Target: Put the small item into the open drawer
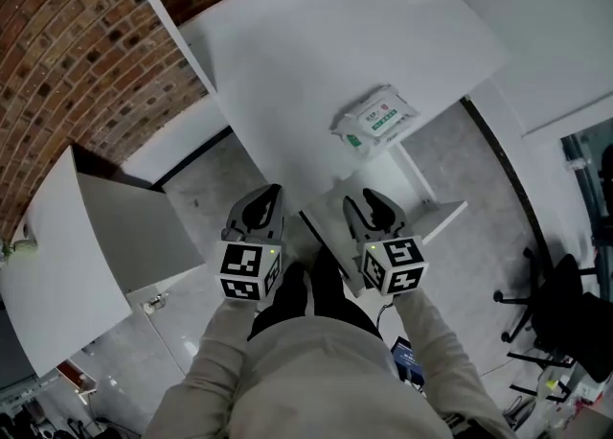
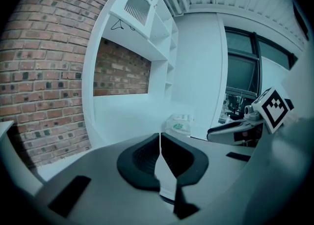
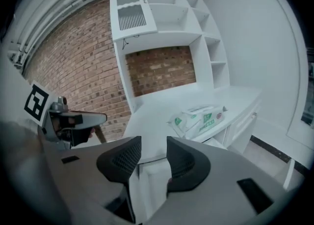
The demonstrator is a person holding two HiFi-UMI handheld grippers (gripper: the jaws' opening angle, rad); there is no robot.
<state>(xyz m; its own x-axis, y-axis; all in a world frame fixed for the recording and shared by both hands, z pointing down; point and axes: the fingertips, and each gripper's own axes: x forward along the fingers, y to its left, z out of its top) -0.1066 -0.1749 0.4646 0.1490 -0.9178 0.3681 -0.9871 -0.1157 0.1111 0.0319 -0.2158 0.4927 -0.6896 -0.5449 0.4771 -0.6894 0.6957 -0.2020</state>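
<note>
A white and green packet of wipes (image 1: 375,119) lies near the front edge of the white desk (image 1: 287,73). It also shows ahead of both grippers: the packet (image 2: 179,123) in the left gripper view and the packet (image 3: 198,119) in the right. My left gripper (image 1: 269,194) hangs in front of the desk edge, short of the packet, jaws shut with nothing in them (image 2: 160,136). My right gripper (image 1: 370,201) hovers beside it, open and empty (image 3: 153,140). Through the gap between its jaws I see an open white drawer (image 3: 151,180) just below.
A brick wall (image 1: 67,54) runs along the left. A white shelf unit (image 3: 162,17) stands at the back of the desk. A white cabinet panel (image 1: 57,265) juts out at lower left. A black office chair (image 1: 560,308) stands on the floor at right.
</note>
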